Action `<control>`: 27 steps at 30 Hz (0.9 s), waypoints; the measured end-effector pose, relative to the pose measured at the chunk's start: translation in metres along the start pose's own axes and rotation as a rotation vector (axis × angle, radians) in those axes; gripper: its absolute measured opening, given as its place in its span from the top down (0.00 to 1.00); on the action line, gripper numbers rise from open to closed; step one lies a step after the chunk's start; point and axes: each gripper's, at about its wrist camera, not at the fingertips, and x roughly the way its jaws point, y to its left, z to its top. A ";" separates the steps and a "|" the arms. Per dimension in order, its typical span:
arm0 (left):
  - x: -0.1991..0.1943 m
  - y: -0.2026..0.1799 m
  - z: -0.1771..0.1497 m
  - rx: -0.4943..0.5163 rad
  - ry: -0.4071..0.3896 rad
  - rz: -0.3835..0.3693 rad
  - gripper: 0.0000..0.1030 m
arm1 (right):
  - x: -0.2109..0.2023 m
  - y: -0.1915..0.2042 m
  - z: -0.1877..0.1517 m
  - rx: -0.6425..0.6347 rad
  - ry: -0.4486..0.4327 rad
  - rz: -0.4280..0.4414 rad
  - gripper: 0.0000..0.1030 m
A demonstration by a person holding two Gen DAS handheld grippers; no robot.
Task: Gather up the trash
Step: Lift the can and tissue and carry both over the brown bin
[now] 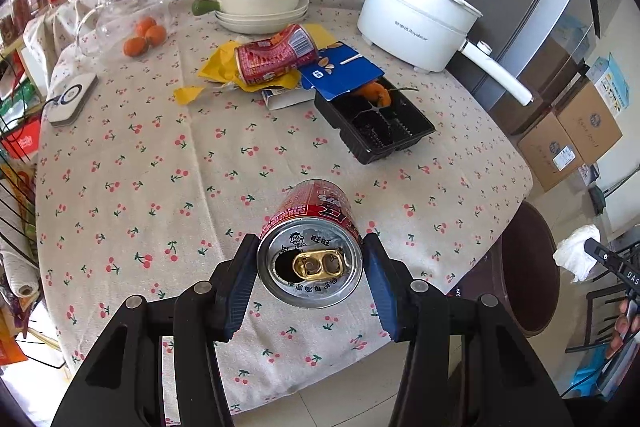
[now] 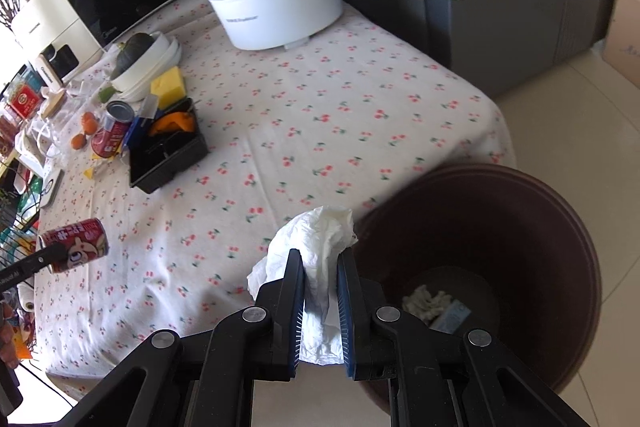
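Left gripper [image 1: 310, 259] clamps an opened red can [image 1: 310, 247] above the table's [image 1: 160, 155] near edge; right gripper [image 2: 320, 267] pinches crumpled white tissue [image 2: 320, 243] at the brown bin's [image 2: 560, 219] rim, table corner close.

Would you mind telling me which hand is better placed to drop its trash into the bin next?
Right. Its tool, shut on the tissue, is at the bin's rim; the left tool holds its can over the table.
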 end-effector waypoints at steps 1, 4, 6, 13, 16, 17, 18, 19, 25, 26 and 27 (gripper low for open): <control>0.000 -0.004 0.000 0.007 -0.001 -0.005 0.47 | -0.002 -0.005 -0.001 0.005 -0.002 -0.004 0.87; -0.001 -0.021 0.000 0.035 -0.002 -0.028 0.47 | -0.008 -0.020 -0.004 0.018 -0.005 -0.020 0.86; 0.000 -0.035 -0.001 0.055 -0.002 -0.046 0.47 | -0.011 -0.029 -0.007 0.028 -0.003 -0.033 0.86; 0.006 -0.098 -0.007 0.150 0.015 -0.118 0.47 | -0.019 -0.069 -0.021 0.068 0.013 -0.084 0.86; 0.012 -0.129 -0.011 0.198 0.030 -0.150 0.47 | -0.023 -0.087 -0.028 0.085 0.020 -0.107 0.86; 0.014 -0.139 -0.013 0.213 0.035 -0.161 0.47 | -0.025 -0.092 -0.031 0.091 0.021 -0.115 0.86; 0.016 -0.149 -0.015 0.229 0.040 -0.172 0.47 | -0.027 -0.100 -0.034 0.099 0.023 -0.124 0.86; 0.018 -0.159 -0.017 0.244 0.045 -0.184 0.47 | -0.029 -0.107 -0.036 0.106 0.024 -0.132 0.86; 0.032 -0.214 -0.032 0.321 0.079 -0.239 0.47 | -0.038 -0.145 -0.053 0.158 0.035 -0.174 0.86; 0.036 -0.222 -0.035 0.331 0.087 -0.247 0.47 | -0.039 -0.149 -0.055 0.165 0.036 -0.178 0.86; 0.039 -0.229 -0.038 0.339 0.096 -0.254 0.47 | -0.040 -0.154 -0.058 0.172 0.038 -0.181 0.86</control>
